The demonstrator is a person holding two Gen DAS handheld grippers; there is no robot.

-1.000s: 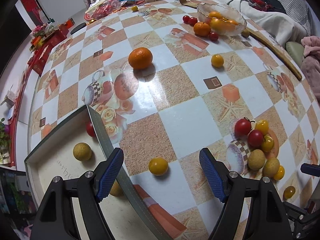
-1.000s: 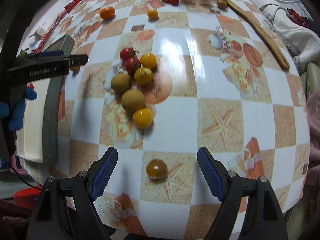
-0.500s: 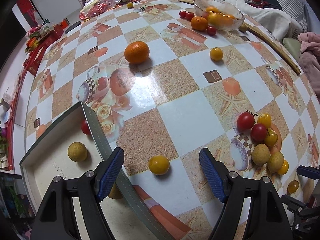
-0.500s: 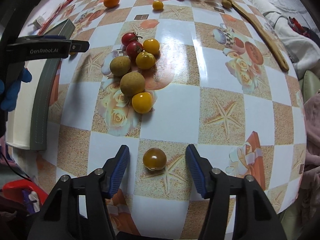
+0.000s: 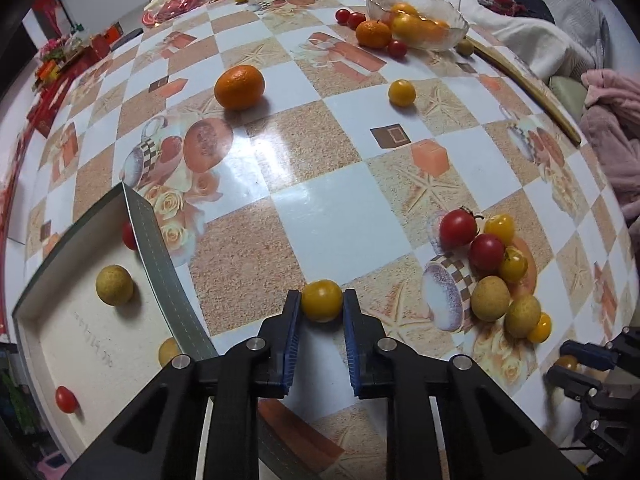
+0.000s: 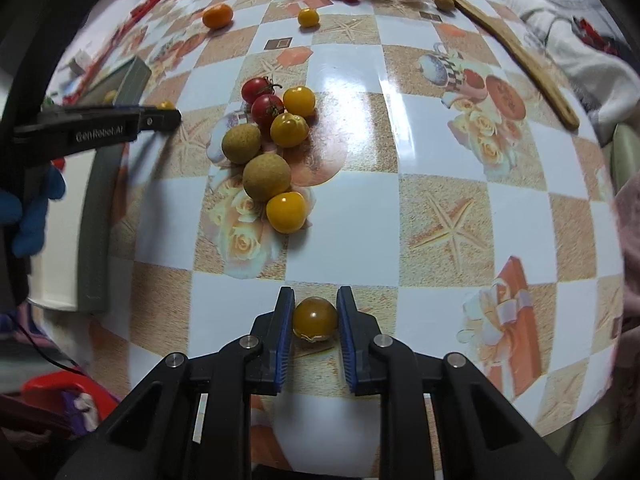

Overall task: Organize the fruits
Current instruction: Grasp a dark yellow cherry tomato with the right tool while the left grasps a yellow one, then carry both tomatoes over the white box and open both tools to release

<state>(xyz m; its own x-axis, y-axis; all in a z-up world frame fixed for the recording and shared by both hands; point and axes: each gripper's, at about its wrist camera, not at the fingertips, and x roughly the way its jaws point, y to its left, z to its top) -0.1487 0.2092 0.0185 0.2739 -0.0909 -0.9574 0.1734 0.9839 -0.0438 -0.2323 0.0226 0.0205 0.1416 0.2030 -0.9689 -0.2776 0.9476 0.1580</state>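
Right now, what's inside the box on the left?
The box holds a longan, a red tomato and another red one half behind its wall. A yellowish fruit is partly covered.

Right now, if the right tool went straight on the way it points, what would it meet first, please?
The right tool is shut on an amber tomato. Straight ahead, the first thing is probably the yellow tomato at the near end of the fruit cluster, though it lies slightly left of the line.
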